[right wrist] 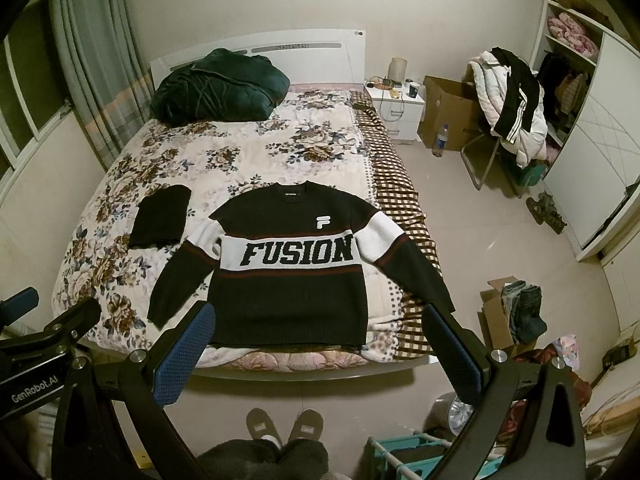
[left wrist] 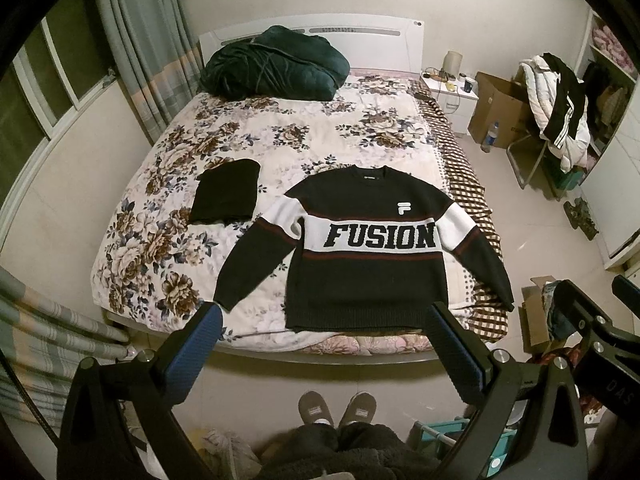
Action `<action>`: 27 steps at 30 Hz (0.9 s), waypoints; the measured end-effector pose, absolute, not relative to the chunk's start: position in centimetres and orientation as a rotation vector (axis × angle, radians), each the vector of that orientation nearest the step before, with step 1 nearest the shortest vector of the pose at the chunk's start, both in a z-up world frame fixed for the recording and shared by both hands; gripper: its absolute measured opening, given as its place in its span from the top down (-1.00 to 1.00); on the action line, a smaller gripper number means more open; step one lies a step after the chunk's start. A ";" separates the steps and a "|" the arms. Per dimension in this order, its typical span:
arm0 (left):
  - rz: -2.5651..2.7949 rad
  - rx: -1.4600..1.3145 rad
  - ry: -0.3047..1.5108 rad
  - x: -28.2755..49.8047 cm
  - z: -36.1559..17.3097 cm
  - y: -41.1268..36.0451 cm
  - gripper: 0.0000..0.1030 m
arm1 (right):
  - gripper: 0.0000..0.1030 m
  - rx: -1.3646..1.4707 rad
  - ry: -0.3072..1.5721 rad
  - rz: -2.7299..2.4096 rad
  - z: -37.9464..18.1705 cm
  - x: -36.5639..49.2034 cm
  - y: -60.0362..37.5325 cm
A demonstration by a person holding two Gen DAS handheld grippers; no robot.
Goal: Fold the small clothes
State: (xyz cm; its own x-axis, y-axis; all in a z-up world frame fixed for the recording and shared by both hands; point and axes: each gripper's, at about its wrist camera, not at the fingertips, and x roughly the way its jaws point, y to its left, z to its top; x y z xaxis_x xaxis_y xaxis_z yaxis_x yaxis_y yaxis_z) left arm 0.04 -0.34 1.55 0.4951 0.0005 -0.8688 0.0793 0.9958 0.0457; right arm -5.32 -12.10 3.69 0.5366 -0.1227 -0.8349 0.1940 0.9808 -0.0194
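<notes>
One sweater (left wrist: 362, 248), one folded black garment (left wrist: 226, 192), two slippers (left wrist: 316, 408), two cardboard boxes (left wrist: 496, 108)

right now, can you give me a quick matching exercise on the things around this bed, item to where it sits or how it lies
Things:
1. sweater
2. black folded garment
3. dark green quilt
4. mug

Places or states:
a. bundled up against the headboard
b. on the white nightstand
c. spread flat, sleeves out, near the foot of the bed
d. folded, to the left of the sweater

Pairs: 1-c, 2-d, 3-a, 4-b
</notes>
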 end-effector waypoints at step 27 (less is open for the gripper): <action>-0.077 0.081 1.067 1.6 1.7 -0.5 -1.00 | -1.00 0.100 1.013 -0.201 5.7 -4.2 -9.2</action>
